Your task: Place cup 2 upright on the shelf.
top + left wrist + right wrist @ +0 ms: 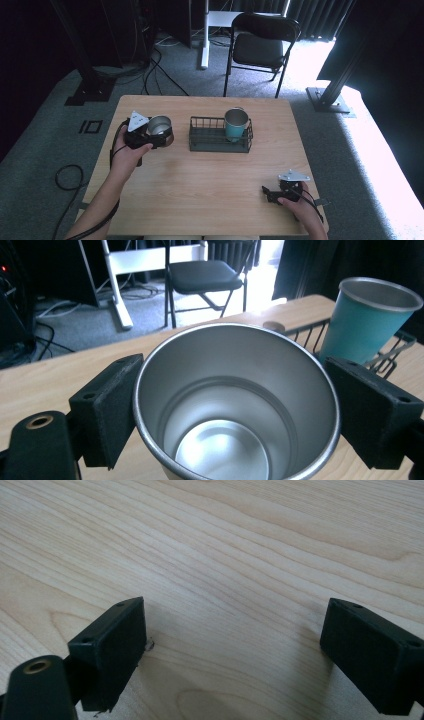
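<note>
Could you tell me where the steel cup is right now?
In the high view the steel cup sits at the table's left, gripped in the left tool, just left of the wire basket holding the teal cup.

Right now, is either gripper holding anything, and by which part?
The left gripper clamps the open silver metal cup across its upper wall near the rim. The right gripper holds nothing, jaws open.

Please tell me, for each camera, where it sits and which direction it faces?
High view: above the person's side, facing forward and down on the table; both forearms show.
Left gripper view: on the left gripper, facing the steel cup between its jaws.
Right gripper view: on the right gripper, facing bare tabletop.
Shared: high and left views show the teal cup in the wire basket.
</note>
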Demonstrator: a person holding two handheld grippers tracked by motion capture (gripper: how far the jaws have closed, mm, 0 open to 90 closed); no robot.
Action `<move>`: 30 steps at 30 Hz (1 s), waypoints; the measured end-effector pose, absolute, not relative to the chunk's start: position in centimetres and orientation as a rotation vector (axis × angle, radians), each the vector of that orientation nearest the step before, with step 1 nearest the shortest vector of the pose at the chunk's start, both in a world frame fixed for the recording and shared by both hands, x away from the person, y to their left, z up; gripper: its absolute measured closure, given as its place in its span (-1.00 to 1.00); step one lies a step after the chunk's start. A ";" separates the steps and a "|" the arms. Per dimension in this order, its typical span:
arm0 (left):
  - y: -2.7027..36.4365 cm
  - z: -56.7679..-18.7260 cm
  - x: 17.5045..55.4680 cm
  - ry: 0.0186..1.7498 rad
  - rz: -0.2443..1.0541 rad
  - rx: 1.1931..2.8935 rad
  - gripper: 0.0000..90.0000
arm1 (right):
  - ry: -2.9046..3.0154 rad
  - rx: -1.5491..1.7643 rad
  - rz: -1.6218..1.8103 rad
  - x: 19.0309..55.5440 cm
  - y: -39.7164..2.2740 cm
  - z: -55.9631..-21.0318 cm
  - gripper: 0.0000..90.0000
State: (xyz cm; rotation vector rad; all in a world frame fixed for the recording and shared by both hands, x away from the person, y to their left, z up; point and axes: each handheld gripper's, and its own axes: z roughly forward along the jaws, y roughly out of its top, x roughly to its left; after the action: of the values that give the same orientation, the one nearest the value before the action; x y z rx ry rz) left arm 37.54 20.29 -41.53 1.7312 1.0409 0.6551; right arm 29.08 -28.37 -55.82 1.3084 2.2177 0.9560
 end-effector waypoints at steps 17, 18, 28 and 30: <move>17.0 -39.4 39.4 0.979 0.600 1.740 -0.69 | 2.218 1.308 0.954 29.1 -28.4 -55.8 -0.76; 16.8 -39.2 39.5 0.976 0.590 1.738 -0.69 | 2.218 1.307 0.954 29.1 -28.4 -55.8 -0.76; 13.7 -39.0 41.0 0.935 0.566 1.746 -0.69 | 2.217 1.308 0.954 29.1 -28.4 -55.8 -0.76; 13.1 -39.0 41.3 0.919 0.565 1.753 -0.69 | 2.216 1.306 0.954 29.1 -28.4 -55.8 -0.76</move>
State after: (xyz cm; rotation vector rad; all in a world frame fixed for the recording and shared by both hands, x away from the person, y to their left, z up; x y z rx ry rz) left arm 41.28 13.09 -38.99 1.7530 0.9186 0.5647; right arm 29.09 -28.36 -55.82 1.3059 2.2163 0.9544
